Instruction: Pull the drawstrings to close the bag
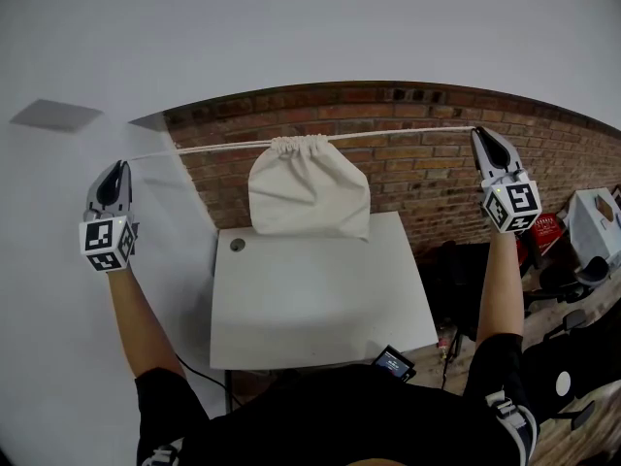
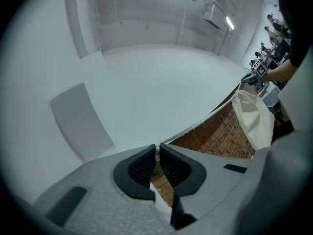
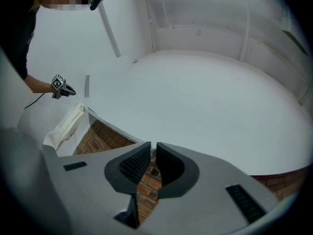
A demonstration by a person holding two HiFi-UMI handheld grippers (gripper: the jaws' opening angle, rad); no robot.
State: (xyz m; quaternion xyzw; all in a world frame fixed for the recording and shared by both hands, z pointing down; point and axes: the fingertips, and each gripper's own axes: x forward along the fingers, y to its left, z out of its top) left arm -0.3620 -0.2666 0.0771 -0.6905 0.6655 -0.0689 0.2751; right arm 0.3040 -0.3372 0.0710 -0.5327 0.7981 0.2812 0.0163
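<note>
Both jaw pairs are pinching the drawstring (image 1: 223, 147), the left gripper (image 1: 122, 165) and right gripper (image 1: 479, 135) stretching it taut sideways, with the bunched bag (image 1: 309, 190) hanging midway between them, equally near each, over the desk's (image 1: 320, 304) far edge.

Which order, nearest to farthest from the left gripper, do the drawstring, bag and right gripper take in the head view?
1. drawstring, clamped in the left gripper itself.
2. bag, centre, gathered on the string.
3. right gripper, at the string's far right end.
</note>
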